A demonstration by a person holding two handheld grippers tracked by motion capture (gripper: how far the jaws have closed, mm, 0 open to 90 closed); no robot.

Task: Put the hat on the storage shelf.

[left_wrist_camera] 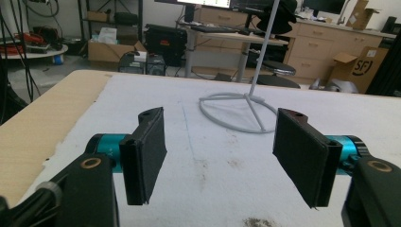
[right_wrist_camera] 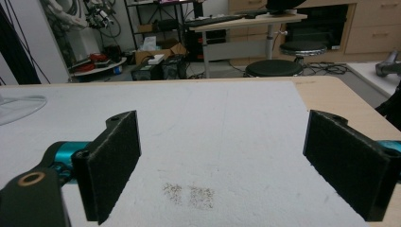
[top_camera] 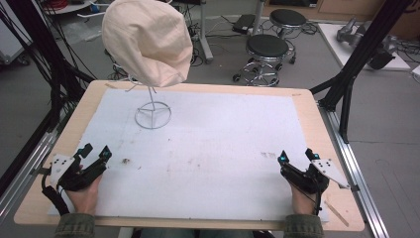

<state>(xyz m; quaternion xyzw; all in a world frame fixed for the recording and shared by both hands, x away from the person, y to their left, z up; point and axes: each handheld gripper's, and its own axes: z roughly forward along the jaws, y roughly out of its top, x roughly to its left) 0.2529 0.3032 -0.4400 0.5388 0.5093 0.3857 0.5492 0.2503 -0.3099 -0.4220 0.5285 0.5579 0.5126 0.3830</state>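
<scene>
High view: beige fabric hat [top_camera: 147,40] on a white wire stand with a ring base [top_camera: 153,115] at the far left of the white-covered wooden table [top_camera: 208,144]; left gripper [top_camera: 95,152] and right gripper [top_camera: 297,155] rest at the near corners, both spread wide and empty, well apart from the hat. Left gripper view: ring base [left_wrist_camera: 239,113] ahead, right of centre, jaws parted with bare table [left_wrist_camera: 208,156] between. Right gripper view: jaws wide over a stained patch [right_wrist_camera: 189,194]; risk, as judged: the light stand may tip if the hat is tugged sideways.
</scene>
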